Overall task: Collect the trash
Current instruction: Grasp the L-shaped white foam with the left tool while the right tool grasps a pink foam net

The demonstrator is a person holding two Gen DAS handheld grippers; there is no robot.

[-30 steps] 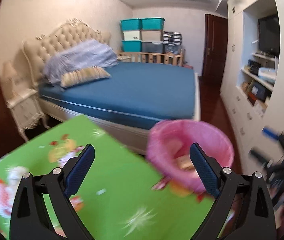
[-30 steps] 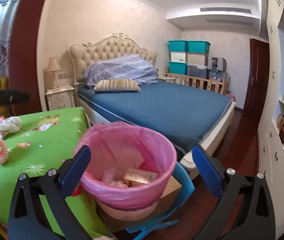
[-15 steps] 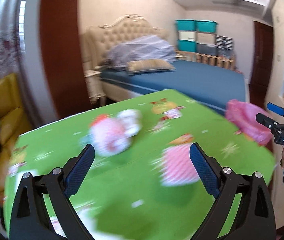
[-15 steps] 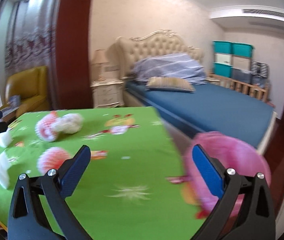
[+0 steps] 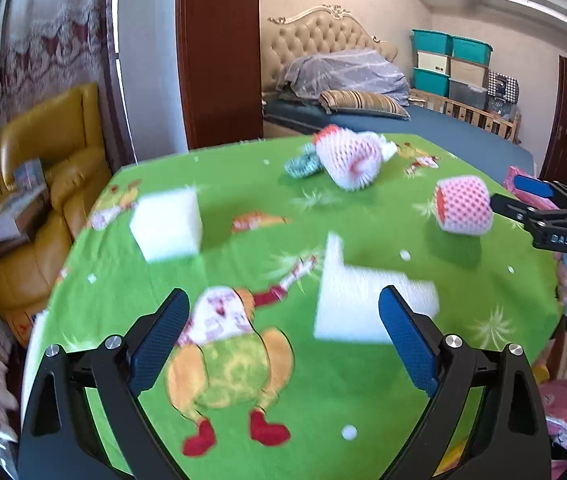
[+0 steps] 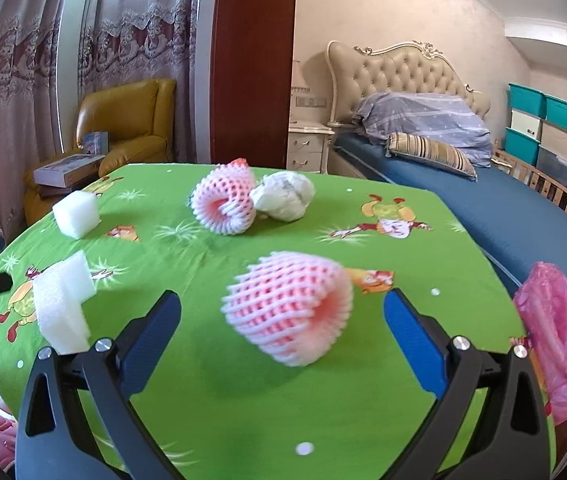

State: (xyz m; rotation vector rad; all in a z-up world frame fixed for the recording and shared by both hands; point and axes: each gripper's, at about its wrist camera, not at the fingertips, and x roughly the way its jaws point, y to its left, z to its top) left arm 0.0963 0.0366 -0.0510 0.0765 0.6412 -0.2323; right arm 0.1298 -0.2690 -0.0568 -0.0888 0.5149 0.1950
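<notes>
**Q:** What is lying where, from the largest item down?

**A:** The table (image 6: 243, 400), under a green cartoon cloth, is filling the lower half of both views. The pink-lined bin (image 6: 559, 344) is sitting at the right edge of the right wrist view, just beyond the table's corner. The trash is lying on the cloth: an L-shaped foam piece (image 5: 359, 304) at centre in the left wrist view, a foam block (image 5: 167, 224) at left of centre, a near fruit net (image 6: 287, 308) at centre in the right wrist view, a far fruit net (image 6: 223, 204) above it touching a crumpled paper wad (image 6: 283, 196), and a small teal scrap (image 5: 303, 166) beside them.

**Q:** How are the grippers standing, and how should the step be done well?

**A:** The left gripper (image 5: 283, 336) and the right gripper (image 6: 283, 332) are both spread wide with nothing between the fingers. The near net is lining up with the right gripper, the L-shaped foam with the left. In my judgement, each should be squeezed gently across its middle, since both look soft, then carried over the bin's rim before release.

**Q:** What differs from half a second ago?

**A:** Both views are now facing further left and lower; the trash is appearing larger and closer, and the bin is sliding towards the right edge.
</notes>
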